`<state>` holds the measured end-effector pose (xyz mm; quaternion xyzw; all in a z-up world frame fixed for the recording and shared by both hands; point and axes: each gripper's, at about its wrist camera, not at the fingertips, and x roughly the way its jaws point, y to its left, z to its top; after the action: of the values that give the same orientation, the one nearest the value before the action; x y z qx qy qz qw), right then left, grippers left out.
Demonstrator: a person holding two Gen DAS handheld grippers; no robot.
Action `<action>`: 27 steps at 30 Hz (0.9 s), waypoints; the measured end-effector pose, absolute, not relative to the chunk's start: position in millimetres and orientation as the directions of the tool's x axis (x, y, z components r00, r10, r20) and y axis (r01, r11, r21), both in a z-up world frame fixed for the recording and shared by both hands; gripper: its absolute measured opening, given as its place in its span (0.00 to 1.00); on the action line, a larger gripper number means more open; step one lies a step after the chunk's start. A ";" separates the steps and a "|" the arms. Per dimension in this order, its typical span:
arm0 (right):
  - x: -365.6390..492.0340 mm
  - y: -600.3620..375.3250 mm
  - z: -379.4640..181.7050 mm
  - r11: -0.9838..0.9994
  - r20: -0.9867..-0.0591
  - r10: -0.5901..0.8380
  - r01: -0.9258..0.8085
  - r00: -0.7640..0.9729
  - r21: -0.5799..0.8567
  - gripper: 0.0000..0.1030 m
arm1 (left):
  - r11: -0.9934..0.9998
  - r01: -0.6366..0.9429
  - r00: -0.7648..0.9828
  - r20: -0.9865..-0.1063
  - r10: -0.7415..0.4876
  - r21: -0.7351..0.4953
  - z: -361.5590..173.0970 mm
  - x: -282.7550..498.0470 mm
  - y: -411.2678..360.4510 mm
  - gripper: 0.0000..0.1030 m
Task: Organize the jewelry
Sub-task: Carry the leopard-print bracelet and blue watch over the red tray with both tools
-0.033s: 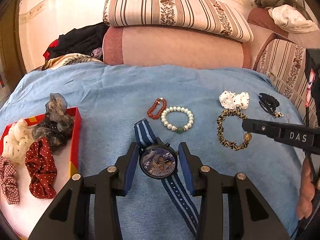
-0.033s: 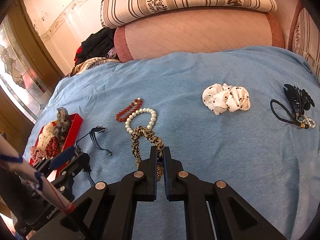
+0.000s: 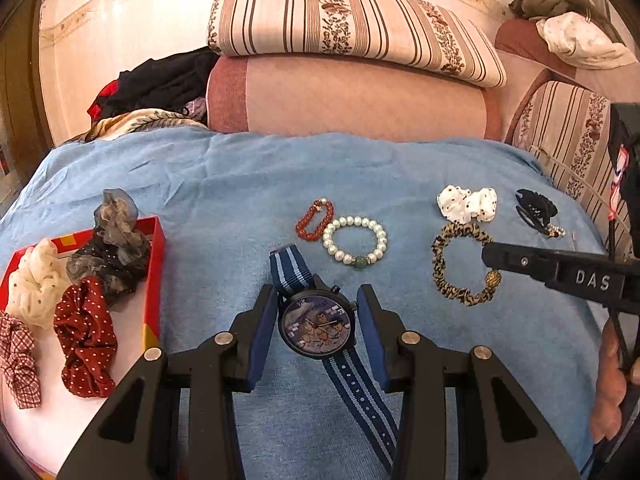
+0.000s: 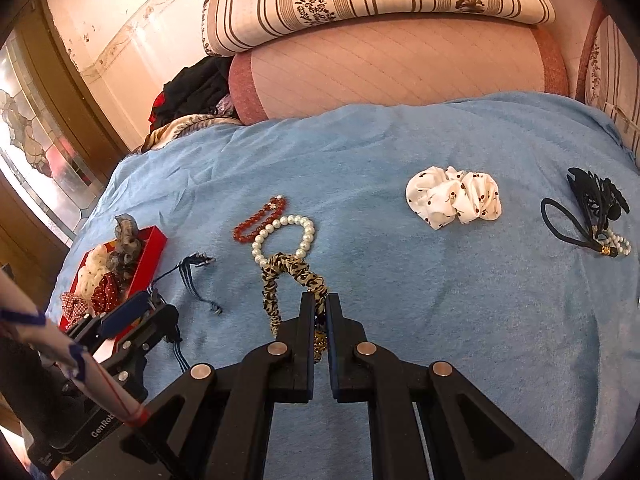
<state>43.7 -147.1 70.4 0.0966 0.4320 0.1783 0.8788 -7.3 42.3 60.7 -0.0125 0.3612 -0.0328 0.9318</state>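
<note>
My left gripper (image 3: 318, 328) is open, its blue pads on either side of a watch (image 3: 318, 326) with a blue striped strap lying on the blue blanket. My right gripper (image 4: 319, 312) is shut on a leopard-print scrunchie (image 4: 288, 270), seen in the left wrist view too (image 3: 444, 268). A pearl bracelet (image 3: 354, 240) and a red bead bracelet (image 3: 314, 220) lie just beyond the watch. A red-rimmed tray (image 3: 154, 264) at the left holds several scrunchies.
A white dotted scrunchie (image 4: 454, 198) and a black hair tie with beads (image 4: 588, 216) lie at the right on the blanket (image 4: 440, 300). Cushions (image 3: 344, 92) and a pile of clothes (image 3: 160, 84) line the far edge.
</note>
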 end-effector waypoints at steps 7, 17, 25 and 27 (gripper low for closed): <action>26.5 -142.1 77.5 0.913 -0.709 0.408 -0.229 0.575 0.339 0.06 | 0.997 0.058 0.757 -0.648 -0.082 -0.058 74.9 -16.5 47.1 0.39; -10.1 -125.7 96.2 0.902 -0.677 0.425 -0.223 0.601 0.369 0.06 | 0.995 0.052 0.793 -0.602 -0.094 -0.087 103.0 -37.9 62.4 0.39; -36.2 -95.7 108.0 0.879 -0.660 0.472 -0.253 0.584 0.405 0.06 | 0.993 0.011 0.824 -0.561 -0.075 -0.117 127.6 -64.5 100.1 0.39; -41.3 -84.3 114.1 0.874 -0.650 0.483 -0.275 0.587 0.401 0.06 | 0.991 -0.009 0.832 -0.551 -0.065 -0.131 132.8 -71.2 115.2 0.39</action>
<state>-41.3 -84.3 114.1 0.1301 0.4002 0.2149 0.8813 -71.2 115.2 132.8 -0.0641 0.2896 -0.0146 0.9549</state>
